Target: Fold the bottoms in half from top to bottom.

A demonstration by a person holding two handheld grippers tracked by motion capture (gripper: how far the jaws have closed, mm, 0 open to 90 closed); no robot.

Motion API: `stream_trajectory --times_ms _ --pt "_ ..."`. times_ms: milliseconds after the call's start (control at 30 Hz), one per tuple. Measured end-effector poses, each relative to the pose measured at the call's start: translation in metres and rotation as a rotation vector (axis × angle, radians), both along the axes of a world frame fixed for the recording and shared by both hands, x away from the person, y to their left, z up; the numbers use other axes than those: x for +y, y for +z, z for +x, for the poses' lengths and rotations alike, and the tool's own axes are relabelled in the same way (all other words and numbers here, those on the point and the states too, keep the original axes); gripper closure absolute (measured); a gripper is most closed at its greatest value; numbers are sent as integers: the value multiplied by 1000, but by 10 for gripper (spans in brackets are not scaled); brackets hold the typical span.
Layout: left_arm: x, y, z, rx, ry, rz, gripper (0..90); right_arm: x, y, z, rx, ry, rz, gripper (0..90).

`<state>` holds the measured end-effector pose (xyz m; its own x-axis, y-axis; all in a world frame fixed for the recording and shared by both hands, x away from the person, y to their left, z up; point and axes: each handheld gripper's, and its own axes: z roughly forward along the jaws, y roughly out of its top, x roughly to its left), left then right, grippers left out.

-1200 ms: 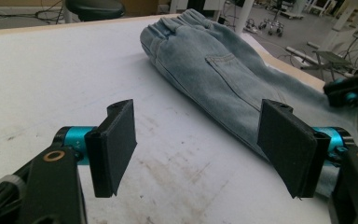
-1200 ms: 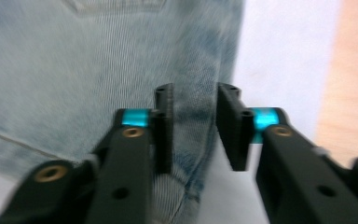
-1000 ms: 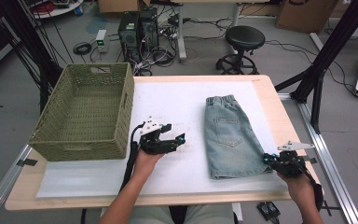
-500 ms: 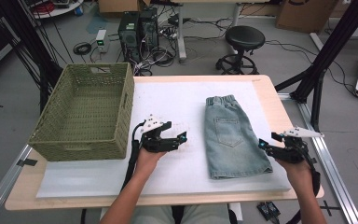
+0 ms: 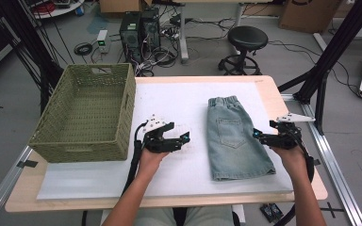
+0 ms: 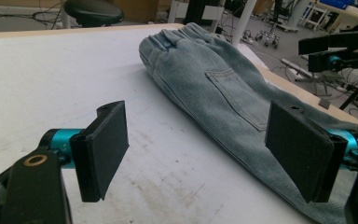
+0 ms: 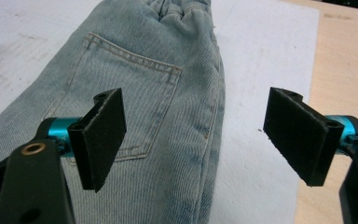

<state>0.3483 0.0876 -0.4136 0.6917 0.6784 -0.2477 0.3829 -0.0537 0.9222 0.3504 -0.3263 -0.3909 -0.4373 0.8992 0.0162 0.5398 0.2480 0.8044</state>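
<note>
Denim shorts (image 5: 234, 137) lie folded flat on the white sheet (image 5: 179, 94) of the counter, so the left claw (image 5: 185, 139) waits released beside them while the right claw (image 5: 256, 135), its jaws just opened and empty, hangs above their edge.

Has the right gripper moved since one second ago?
Yes. The right gripper has let go and risen from the denim shorts' hem corner toward their right edge, jaws just opened, nothing between.

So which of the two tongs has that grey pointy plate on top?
The right tongs, beside the folded denim shorts, carry the grey three-cornered plate. The left tongs, nearer the green basket, have a white top instead.
</note>
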Motion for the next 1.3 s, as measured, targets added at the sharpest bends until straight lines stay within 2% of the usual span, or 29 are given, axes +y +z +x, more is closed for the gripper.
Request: stream_trajectory --times_ms 233,333,433,500,600,833,1067,1167,1233,1300 --pt "-20 -4 3 29 -32 9 219 -5 -3 -3 10 -7 10 216" --pt "-34 -8 7 89 -82 26 249 -7 -7 -2 31 -11 13 268" --pt "-48 -14 10 115 -104 42 257 -9 -10 -1 44 -12 15 291" --pt "-55 -18 13 126 -98 50 266 -9 -11 0 58 -9 7 368" --pt "-67 -22 17 147 -88 66 326 -9 -13 0 69 -14 0 424" --pt "-97 -29 28 207 -79 140 359 -6 -29 6 129 -49 -40 432" --pt "-113 -38 32 273 -94 207 396 -3 -37 12 175 -47 -65 580" --pt "-115 -38 32 271 -85 217 413 -5 -43 15 206 -31 -61 637" --pt "-116 -37 31 271 -81 226 448 -5 -48 18 224 -26 -54 644" --pt "-117 -38 30 287 -98 214 578 -8 -48 19 235 -25 -34 656"
